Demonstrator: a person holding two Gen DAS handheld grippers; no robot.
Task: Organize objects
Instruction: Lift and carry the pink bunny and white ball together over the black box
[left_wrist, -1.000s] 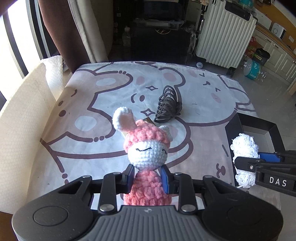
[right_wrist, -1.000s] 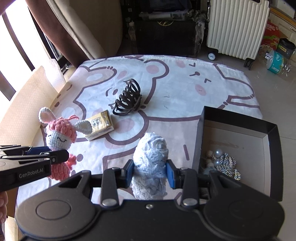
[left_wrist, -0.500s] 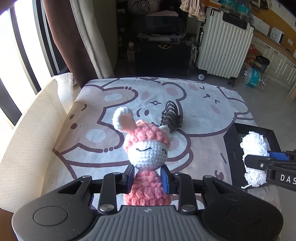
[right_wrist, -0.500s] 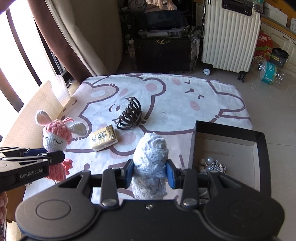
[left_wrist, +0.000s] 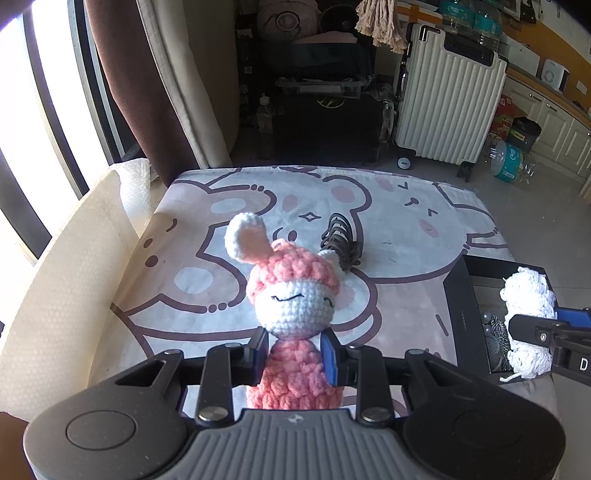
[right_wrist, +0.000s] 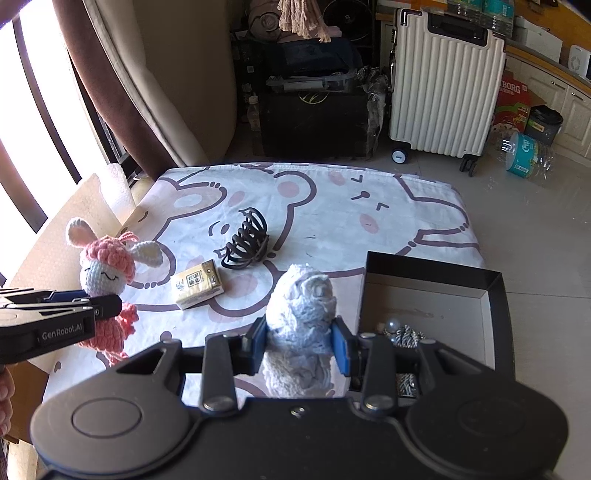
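Note:
My left gripper is shut on a pink and white crocheted bunny, held above the bear-print cloth; the same bunny shows at the left of the right wrist view. My right gripper is shut on a white crocheted bundle, seen also as the white bundle over the black box. The black box at the right holds beads and a cord piece. A black hair claw and a small tan packet lie on the cloth.
A white suitcase and dark bags stand beyond the table's far edge. A water-bottle pack lies on the floor at the right. White foam sheeting and a curtain border the left side.
Both grippers have risen with their toys still held, so the table looks lower and farther. The white bundle now hangs over the black box in the left wrist view.

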